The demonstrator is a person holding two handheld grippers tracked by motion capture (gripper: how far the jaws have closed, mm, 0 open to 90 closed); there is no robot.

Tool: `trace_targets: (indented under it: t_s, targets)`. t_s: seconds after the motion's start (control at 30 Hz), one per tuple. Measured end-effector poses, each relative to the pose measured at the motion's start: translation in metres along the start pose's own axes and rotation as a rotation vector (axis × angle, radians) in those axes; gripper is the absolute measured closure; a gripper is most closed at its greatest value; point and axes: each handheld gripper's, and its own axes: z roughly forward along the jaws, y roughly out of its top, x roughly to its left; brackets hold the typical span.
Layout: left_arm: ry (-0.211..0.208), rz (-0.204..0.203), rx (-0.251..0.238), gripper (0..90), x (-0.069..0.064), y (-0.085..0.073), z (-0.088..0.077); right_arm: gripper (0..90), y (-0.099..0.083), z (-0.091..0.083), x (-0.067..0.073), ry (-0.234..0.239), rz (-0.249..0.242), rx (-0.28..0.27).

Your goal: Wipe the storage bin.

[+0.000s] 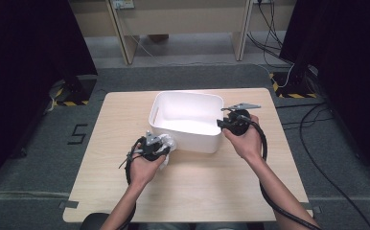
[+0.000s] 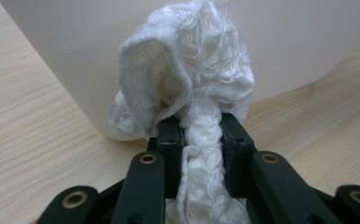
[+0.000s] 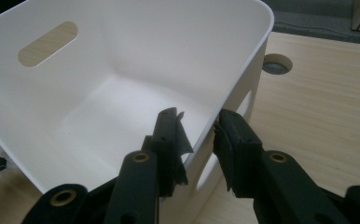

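— Left gripper view: left gripper [image 2: 200,135] clamped tight on knitted white cloth [image 2: 187,79], bunched against smooth bin [image 2: 299,42] wall.
— High view: cloth at bin's 7 o'clock. Right gripper [image 3: 197,128] straddling rounded rim; contact unclear.

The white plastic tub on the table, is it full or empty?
Empty. The white plastic tub shows a bare floor in the high and right gripper views. The white knitted cloth is outside it, pinched in the left gripper.
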Motion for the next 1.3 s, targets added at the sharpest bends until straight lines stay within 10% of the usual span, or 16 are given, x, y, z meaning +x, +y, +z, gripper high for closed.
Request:
trace_targets:
  t_s: [1.3]
  targets:
    - [0.001,0.028,-0.090,73.4,-0.007,0.024,-0.022,69.5,0.000,0.000,0.001,0.009,0.012,-0.001]
